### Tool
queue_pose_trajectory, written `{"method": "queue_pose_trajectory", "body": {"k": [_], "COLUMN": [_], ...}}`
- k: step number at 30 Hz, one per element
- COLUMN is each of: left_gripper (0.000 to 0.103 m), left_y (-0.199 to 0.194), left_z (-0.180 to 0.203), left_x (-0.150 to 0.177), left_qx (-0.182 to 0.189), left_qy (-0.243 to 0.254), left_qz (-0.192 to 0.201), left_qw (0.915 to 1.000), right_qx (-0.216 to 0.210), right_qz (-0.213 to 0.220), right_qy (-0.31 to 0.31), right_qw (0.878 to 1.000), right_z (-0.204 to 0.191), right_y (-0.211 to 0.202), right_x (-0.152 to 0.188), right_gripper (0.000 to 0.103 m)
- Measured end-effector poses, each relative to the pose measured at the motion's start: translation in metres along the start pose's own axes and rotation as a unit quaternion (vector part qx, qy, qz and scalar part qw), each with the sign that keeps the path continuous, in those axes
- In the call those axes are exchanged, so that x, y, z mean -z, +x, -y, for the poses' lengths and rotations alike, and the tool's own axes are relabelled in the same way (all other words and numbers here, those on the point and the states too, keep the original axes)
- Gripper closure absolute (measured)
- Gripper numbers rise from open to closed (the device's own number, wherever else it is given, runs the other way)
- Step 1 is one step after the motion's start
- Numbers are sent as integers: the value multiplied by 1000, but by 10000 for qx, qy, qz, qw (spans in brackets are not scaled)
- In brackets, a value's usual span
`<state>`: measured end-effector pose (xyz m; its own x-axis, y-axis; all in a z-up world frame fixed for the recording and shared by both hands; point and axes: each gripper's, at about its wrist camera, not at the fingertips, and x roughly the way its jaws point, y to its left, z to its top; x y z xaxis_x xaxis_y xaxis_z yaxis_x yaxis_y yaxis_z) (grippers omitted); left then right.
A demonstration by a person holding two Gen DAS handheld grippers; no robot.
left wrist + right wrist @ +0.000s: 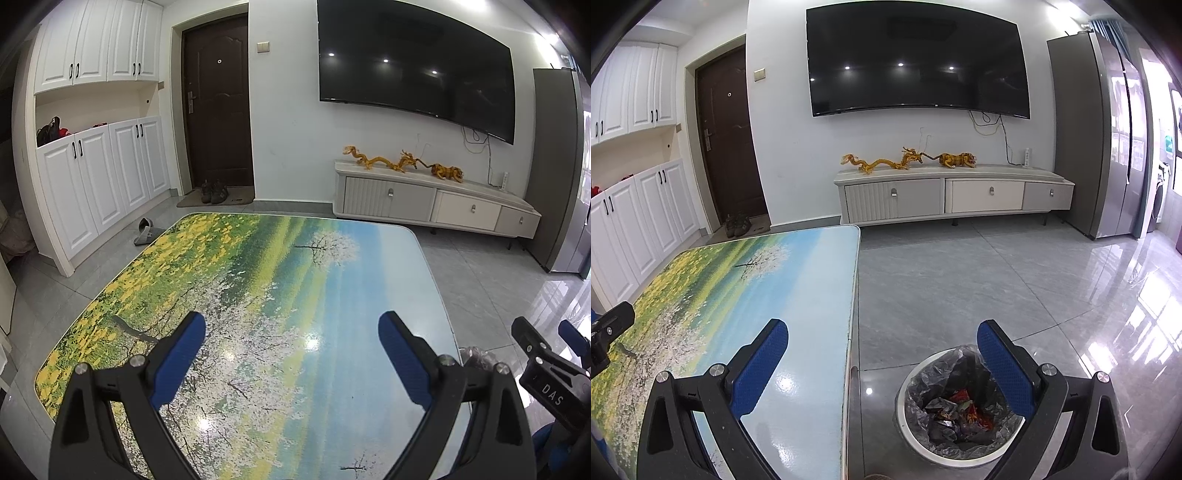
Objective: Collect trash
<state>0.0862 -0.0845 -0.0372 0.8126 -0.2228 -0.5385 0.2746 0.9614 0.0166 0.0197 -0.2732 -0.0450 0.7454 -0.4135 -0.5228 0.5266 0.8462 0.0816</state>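
A round white trash bin (916,448) with a grey plastic liner stands on the floor just right of the table. Colourful wrappers (964,410) lie inside it. My right gripper (882,332) is open and empty, held above the table's right edge and the bin. My left gripper (291,325) is open and empty above the table (258,295), which has a landscape picture on top. The right gripper (550,343) shows at the right edge of the left wrist view, with the bin liner (480,356) peeking behind the table edge.
A low TV cabinet (953,195) with dragon and tiger figures stands against the far wall under a wall TV (916,62). A fridge (1108,140) is at the right. White cabinets (92,184), a dark door (218,107), shoes and a slipper (146,230) are at the left.
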Motion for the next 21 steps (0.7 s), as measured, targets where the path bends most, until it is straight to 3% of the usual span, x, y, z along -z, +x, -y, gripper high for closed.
{"method": "queue_pose_trajectory", "body": {"k": [21], "left_gripper": [8], "left_y": [8], "left_z": [-6], "left_x": [-2], "left_qx": [59], "left_qy": [-63], "left_qz": [-117], "left_qw": [9999], "right_qx": [79], "right_qz": [-92], "right_qy": [30], "right_qw": [9999], "right_z": [0], "right_y": [8], "right_x": [0], "right_gripper": [0]}}
